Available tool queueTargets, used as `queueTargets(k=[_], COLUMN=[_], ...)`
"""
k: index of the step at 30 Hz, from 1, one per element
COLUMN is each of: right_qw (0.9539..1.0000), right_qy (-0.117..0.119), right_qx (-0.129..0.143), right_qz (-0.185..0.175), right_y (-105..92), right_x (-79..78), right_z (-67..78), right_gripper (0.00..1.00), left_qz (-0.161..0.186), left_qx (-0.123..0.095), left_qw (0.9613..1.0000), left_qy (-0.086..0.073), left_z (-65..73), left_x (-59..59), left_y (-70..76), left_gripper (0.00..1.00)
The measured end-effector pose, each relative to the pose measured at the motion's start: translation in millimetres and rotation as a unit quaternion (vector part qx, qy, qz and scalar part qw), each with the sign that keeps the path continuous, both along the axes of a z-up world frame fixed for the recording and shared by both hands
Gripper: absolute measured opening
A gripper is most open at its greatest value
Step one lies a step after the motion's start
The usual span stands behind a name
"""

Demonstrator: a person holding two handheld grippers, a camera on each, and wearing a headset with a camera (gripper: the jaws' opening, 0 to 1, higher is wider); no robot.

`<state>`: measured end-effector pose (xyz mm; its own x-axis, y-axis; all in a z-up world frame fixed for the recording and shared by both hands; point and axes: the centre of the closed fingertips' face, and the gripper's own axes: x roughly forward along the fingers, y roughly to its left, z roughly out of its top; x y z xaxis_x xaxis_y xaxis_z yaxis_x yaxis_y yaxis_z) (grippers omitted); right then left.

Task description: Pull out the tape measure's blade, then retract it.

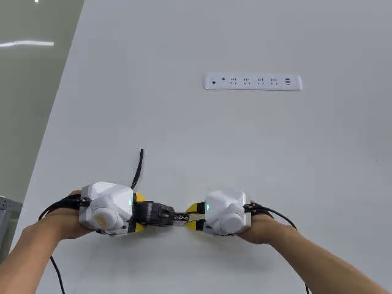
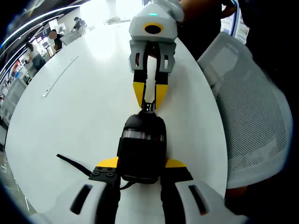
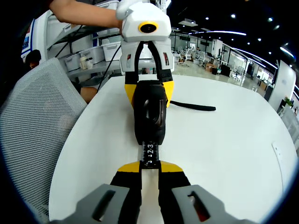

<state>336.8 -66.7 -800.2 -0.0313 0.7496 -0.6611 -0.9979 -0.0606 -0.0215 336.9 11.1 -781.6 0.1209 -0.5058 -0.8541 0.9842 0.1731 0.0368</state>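
Note:
A black tape measure (image 1: 156, 214) lies low over the white table (image 1: 202, 141), held between the yellow fingertips of my left gripper (image 1: 138, 212), which is shut on its case (image 2: 141, 148). A short length of blade (image 1: 179, 217) sticks out of the case toward the right. My right gripper (image 1: 194, 216) is shut on the blade's end (image 3: 149, 154), where printed numbers show. In the right gripper view the case (image 3: 150, 109) sits just beyond my jaws, with the left gripper (image 3: 148, 89) behind it. The right gripper (image 2: 148, 94) faces me in the left gripper view.
A white power strip (image 1: 252, 81) lies far back on the table. The tape's black wrist strap (image 1: 138, 168) trails behind the left gripper. A grey mesh chair (image 2: 252, 112) stands at the table's near edge. The table's left edge (image 1: 58, 98) drops to the floor.

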Motion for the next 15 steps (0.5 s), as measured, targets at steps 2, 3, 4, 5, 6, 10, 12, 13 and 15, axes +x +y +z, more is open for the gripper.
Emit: queueTargets(k=[2,3,4,5,6,10,12,13,15], right_qw=[1.0000,1.0000,1.0000,1.0000,1.0000,1.0000,1.0000,1.0000,1.0000], right_qy=[0.000,0.000,0.000,0.000,0.001,0.000,0.001,0.000,0.000], right_qx=[0.000,0.000,-0.001,-0.001,-0.001,-0.002,-0.003,-0.003,-0.004], right_qz=[0.001,0.001,0.001,0.001,0.001,0.001,0.001,0.001,0.001], right_y=[-0.9,-1.4,-2.0,-2.5,-2.9,-5.7,-7.1,-7.7,-9.3], right_x=[0.1,0.2,0.3,0.4,0.4,1.0,1.3,1.4,1.7], right_z=[0.0,0.0,-0.1,-0.1,-0.1,0.1,0.1,0.1,0.1], right_gripper=[0.10,0.10,0.10,0.10,0.10,0.10,0.10,0.10,0.10], left_qz=[0.000,0.000,0.000,0.000,0.000,0.000,0.001,0.001,0.001], left_qx=[0.000,0.000,0.000,0.000,0.000,-0.001,-0.001,-0.001,-0.001], left_qw=[1.0000,1.0000,1.0000,1.0000,1.0000,1.0000,1.0000,1.0000,1.0000], left_qy=[0.000,0.000,0.000,0.000,0.000,0.000,0.000,0.000,0.000], left_z=[0.2,0.3,0.4,0.3,0.4,0.2,0.0,-0.3,-0.8], left_x=[-0.1,0.0,0.0,0.1,0.1,0.2,0.2,0.2,0.3], left_y=[-0.1,-0.1,-0.1,0.0,0.0,0.4,0.5,0.7,0.8], left_gripper=[0.29,0.29,0.29,0.29,0.29,0.29,0.29,0.29,0.29])
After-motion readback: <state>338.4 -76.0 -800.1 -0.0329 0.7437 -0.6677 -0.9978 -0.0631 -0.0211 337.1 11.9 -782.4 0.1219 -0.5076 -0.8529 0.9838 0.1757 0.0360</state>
